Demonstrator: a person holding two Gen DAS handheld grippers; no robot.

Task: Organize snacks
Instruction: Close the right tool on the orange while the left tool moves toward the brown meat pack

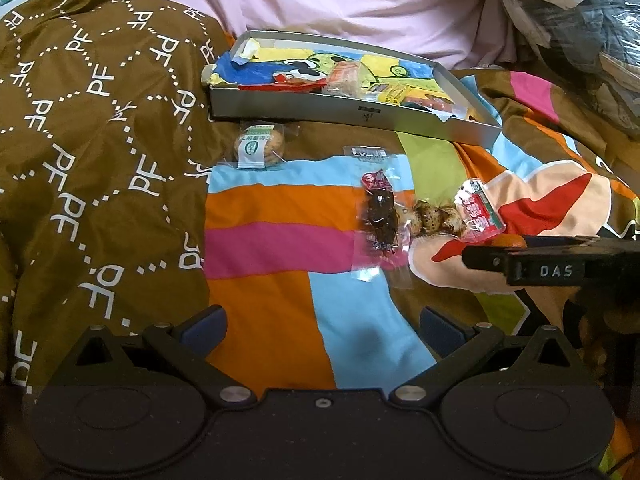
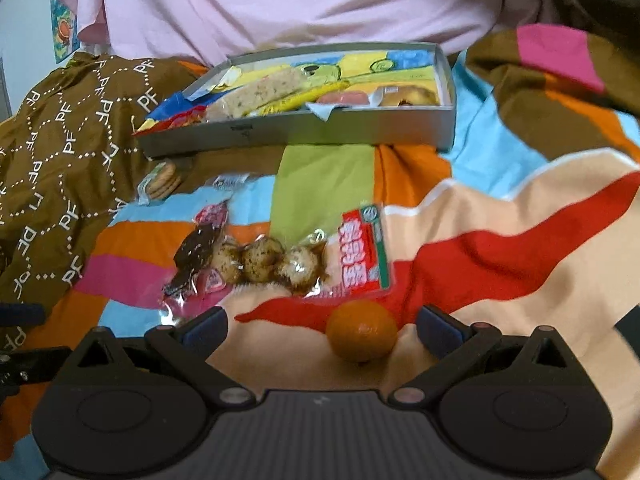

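My right gripper (image 2: 322, 330) was spread wide, the orange (image 2: 362, 330) lying between its fingers on the bedspread (image 2: 500, 216), untouched. My left gripper (image 1: 322, 330) was spread too, holding nothing. The orange looked round, firm and likely to roll, so I would squeeze gently across its middle. The box (image 2: 360, 128) stood beyond, toward the far edge.
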